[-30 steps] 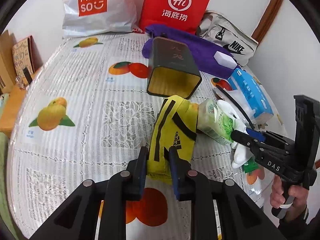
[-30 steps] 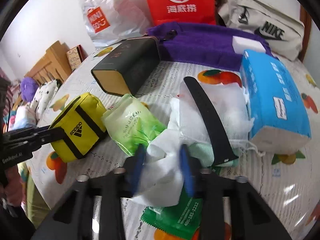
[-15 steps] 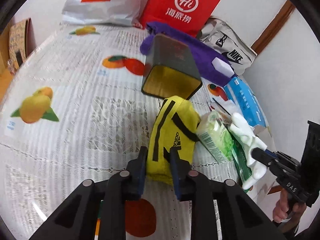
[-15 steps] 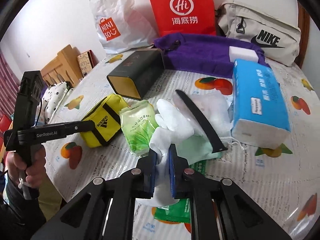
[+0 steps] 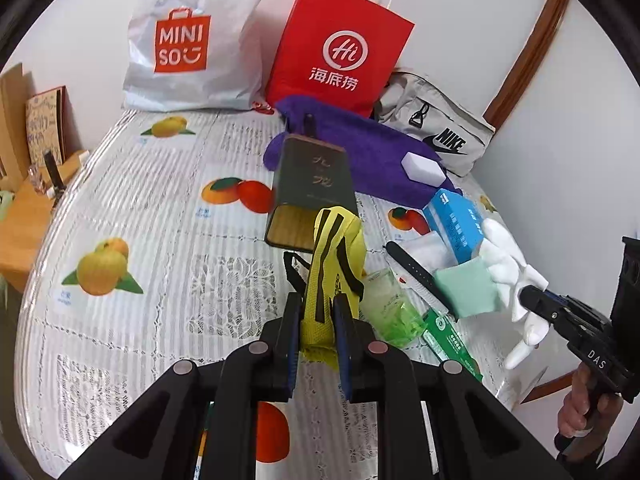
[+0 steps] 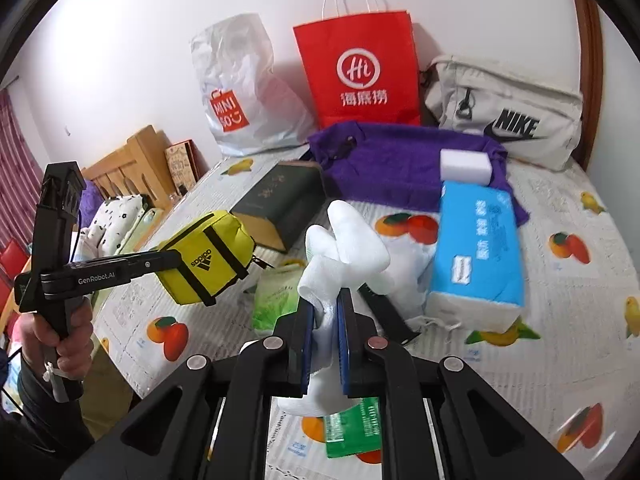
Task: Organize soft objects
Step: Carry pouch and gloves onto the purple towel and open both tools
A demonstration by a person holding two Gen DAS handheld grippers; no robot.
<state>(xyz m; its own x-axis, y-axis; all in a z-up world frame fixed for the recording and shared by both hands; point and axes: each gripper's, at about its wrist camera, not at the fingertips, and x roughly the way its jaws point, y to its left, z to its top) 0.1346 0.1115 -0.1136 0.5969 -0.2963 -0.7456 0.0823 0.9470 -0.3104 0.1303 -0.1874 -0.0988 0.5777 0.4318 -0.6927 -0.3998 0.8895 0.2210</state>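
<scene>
Left tool (image 5: 316,316) clamps my yellow pouch (image 5: 334,264), lifted off the bench (image 5: 160,208) | right tool (image 6: 324,320) pinches white gloves (image 6: 344,252) above green packet (image 6: 352,424), tissue box (image 6: 476,248) to its right

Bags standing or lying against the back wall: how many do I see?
3. The white plastic Miniso bag is leftmost, the red paper bag with white handles stands in the middle, and the grey fabric Nike bag lies rightmost. Others may be hidden.

Sponge (image 6: 465,167) lies on towel (image 6: 392,164), behind tissue pack (image 6: 478,248).
</scene>
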